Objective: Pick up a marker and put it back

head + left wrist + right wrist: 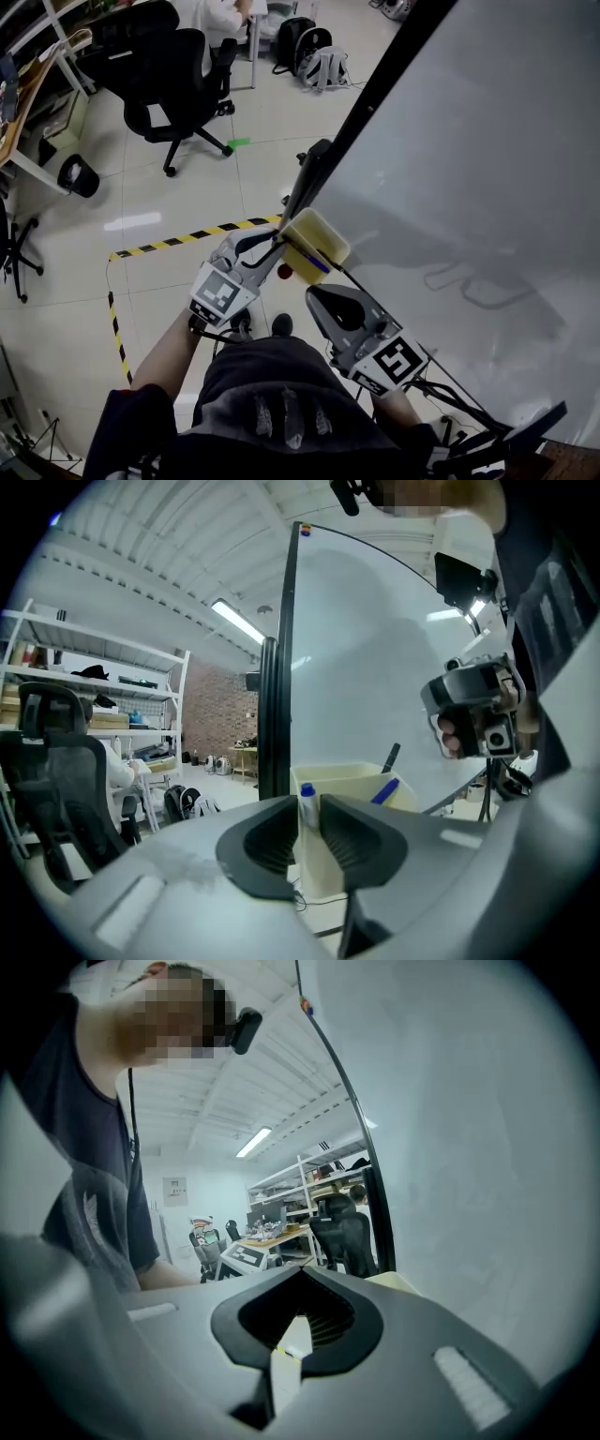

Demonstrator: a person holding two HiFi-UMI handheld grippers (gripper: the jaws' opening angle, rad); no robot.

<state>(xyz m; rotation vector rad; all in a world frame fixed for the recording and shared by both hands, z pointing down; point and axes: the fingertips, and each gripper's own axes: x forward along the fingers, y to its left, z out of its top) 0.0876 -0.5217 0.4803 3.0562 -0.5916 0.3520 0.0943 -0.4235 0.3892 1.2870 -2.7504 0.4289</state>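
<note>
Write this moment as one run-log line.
left gripper: shut on marker | right gripper: shut, empty | tray: just behind marker

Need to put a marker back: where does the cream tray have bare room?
Free: the middle of the cream tray, between the blue-capped marker at its near-left corner and the blue marker leaning right. Crowded: the right end, where that and the black marker stand.

Whiteboard point(487, 169): stood on the right, above the floor point(187, 197).
Tray point(319, 239): sat against the whiteboard's left edge.
Marker point(307, 808): upright at the tray's near corner, between the left tool's point(278, 246) jaws.
Right tool point(319, 298): in front of the tray, near the board.
Chair point(173, 75): far left, backpacks point(309, 52) to its right.
</note>
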